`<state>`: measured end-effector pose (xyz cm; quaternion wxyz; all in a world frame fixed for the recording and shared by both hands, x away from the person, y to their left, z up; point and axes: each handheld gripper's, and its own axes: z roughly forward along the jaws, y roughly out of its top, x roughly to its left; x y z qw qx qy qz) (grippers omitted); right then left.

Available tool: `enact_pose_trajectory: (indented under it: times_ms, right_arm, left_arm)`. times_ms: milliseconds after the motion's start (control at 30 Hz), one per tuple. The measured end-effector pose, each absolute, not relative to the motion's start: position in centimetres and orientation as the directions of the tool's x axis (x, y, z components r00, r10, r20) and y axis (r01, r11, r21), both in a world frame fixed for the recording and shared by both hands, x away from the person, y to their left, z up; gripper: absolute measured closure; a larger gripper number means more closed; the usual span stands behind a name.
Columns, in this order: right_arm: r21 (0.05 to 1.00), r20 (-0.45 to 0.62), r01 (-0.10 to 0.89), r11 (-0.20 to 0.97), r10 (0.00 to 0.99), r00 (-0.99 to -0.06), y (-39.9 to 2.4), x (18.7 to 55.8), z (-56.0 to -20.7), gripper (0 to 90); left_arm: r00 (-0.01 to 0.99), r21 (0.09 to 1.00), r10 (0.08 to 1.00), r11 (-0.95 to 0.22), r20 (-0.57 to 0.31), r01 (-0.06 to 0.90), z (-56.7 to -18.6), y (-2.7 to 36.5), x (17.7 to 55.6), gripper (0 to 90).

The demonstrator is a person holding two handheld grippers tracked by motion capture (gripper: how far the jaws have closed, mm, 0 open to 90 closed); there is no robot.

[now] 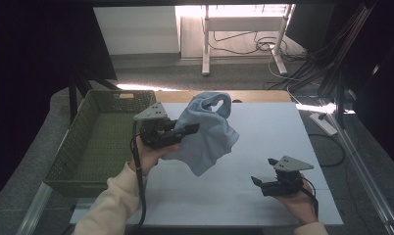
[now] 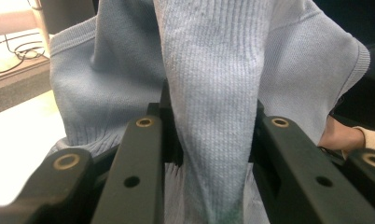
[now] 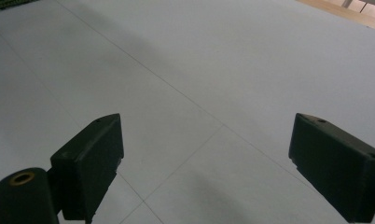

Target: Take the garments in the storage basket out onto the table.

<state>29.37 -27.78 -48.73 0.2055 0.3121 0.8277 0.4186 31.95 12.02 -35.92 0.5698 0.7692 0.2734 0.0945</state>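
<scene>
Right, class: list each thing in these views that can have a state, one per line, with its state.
Light blue knit sweater: bunched, lifted off the table, held.
Left gripper: shut on the sweater.
Right gripper: open, holding nothing, low over the white table.
Green woven basket: upright, nothing seen inside.

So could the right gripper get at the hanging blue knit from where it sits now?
Probably yes. The right gripper rests low with its jaws wide open, and bare table lies between it and the blue knit held aloft by the left gripper. It would have to rise.
</scene>
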Motion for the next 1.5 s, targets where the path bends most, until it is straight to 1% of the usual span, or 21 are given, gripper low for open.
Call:
enact_pose_trajectory:
  times_ms: [600,867,1500]
  right_arm:
    - [0.822,-0.075,0.347,0.451,0.69,-0.72,-27.8,29.3,-48.7,10.6]
    - [0.822,-0.076,0.346,0.451,0.691,-0.719,-27.8,29.3,-48.7,10.6]
    - [0.824,-0.078,0.344,0.451,0.691,-0.719,-27.9,29.3,-48.7,10.6]
  left_arm:
    - [0.845,0.913,0.5,-0.226,-0.19,0.339,-37.5,10.1,32.0,70.8]
    - [0.846,0.905,0.487,-0.225,-0.216,0.361,-38.7,9.5,31.9,70.8]
    - [0.838,0.88,0.49,-0.257,-0.239,0.4,-40.9,8.1,32.5,70.5]
